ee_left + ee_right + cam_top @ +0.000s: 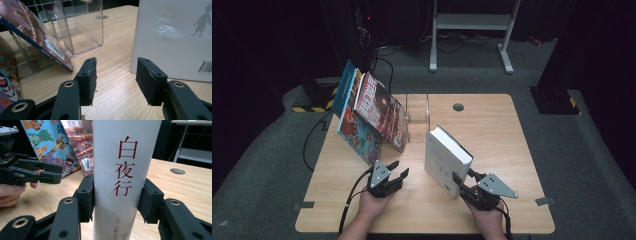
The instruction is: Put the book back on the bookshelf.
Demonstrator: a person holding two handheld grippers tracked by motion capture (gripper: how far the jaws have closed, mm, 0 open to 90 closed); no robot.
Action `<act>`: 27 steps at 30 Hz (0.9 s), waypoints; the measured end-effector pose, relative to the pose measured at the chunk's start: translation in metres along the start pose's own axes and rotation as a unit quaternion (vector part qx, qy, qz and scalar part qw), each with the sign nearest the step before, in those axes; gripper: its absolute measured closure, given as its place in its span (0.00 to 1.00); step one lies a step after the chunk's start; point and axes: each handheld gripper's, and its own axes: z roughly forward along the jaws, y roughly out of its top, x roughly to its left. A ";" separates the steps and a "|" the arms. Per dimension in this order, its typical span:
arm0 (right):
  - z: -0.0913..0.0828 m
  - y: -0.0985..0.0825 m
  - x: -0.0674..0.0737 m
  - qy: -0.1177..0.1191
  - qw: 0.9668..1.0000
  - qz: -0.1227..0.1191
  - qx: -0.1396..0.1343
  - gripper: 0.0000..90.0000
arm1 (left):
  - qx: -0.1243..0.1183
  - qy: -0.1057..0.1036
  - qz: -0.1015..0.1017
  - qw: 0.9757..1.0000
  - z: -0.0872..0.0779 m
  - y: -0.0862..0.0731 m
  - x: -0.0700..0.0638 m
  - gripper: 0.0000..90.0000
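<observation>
The right gripper pinched the spine of the white book, upright near the table's front. The left gripper waited spread, empty. I'd keep the book vertical and steady it with the left before moving it toward the rack.

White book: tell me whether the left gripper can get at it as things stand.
Probably yes. The left gripper is open and empty, with bare table between it and the white book's cover; the right gripper clamps only its spine.

Three books: one white book, two picture books; one clear stand; two grippers
</observation>
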 end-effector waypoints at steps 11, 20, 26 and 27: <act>-0.002 0.000 -0.002 -0.013 1.000 0.000 0.001 0.59 | 0.030 0.005 0.015 0.999 0.001 0.001 -0.001 0.55; -0.007 -0.001 -0.008 -0.034 0.999 -0.001 0.000 0.59 | 0.078 0.013 0.041 0.996 -0.011 -0.006 -0.002 0.50; -0.010 -0.001 -0.011 -0.050 0.999 -0.002 0.001 0.59 | 0.103 0.027 0.052 0.993 -0.022 -0.017 -0.001 0.48; -0.010 -0.001 -0.011 -0.054 0.999 -0.003 0.000 0.59 | 0.105 0.028 0.050 0.993 -0.023 -0.019 0.000 0.48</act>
